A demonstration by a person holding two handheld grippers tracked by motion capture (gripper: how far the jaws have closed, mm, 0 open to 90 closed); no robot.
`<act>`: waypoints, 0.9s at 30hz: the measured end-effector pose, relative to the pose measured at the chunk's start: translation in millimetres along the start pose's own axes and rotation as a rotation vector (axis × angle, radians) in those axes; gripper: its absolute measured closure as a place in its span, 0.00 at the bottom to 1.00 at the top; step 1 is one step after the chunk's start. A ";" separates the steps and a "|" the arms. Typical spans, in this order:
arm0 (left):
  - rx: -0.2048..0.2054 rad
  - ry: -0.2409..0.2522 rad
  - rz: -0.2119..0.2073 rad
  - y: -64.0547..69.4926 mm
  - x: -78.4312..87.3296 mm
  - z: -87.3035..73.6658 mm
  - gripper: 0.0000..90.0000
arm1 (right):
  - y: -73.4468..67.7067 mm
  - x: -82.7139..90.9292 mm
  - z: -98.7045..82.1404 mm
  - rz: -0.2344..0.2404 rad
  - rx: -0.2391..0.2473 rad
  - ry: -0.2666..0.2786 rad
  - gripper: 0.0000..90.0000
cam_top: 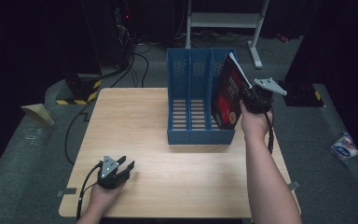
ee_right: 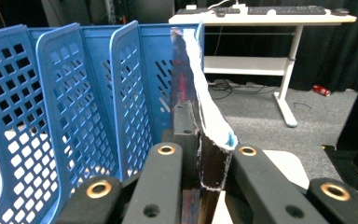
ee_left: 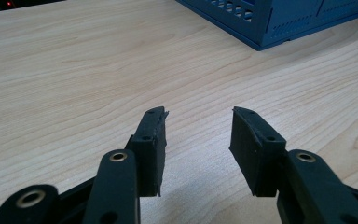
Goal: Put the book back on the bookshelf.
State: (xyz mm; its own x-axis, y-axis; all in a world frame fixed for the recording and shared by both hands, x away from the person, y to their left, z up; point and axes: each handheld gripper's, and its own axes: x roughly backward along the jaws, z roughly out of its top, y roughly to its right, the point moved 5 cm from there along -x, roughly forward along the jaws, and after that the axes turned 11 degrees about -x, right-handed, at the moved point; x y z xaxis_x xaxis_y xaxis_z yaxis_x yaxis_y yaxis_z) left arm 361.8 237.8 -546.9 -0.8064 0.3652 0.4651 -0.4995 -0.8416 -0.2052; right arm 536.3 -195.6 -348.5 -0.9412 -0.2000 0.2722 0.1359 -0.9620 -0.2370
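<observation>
Wooden tabletop [cam_top: 135, 121] carries our blue file rack [cam_top: 193, 100] | red-black book [cam_top: 227, 95] tilted at the rack's right end, over its rightmost slot | right tool [cam_top: 251, 99] clamped on book | left tool [cam_top: 123, 167] apart, empty, well left-front of rack

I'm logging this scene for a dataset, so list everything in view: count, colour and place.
Table: one, light wood, centre of the high view.
File rack: one, blue, three slots, far middle of the table.
Book: one, dark cover with red, held upright at the rack's right end.
Packet: one, white and blue, on the floor at right.
Desk: one, white, in the background.
Can: one, red, on the floor under the desk.
Left gripper: one, black, near left of the table, fingers apart, holding nothing.
Right gripper: one, black, clamped on the book.
</observation>
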 end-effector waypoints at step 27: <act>0.000 0.007 -0.006 0.6 0.5 0.1 0.62 | -10.1 -14.4 -10.7 -0.056 -0.072 0.193 0.96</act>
State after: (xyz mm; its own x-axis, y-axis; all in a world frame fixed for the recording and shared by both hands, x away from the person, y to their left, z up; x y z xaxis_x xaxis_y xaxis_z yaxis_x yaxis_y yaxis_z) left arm 361.1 237.4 -546.8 -0.8054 0.3735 0.4602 -0.5049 -0.8391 -0.2025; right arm 545.1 -181.1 -360.0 -0.9894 -0.1005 0.1044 0.0657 -0.9534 -0.2946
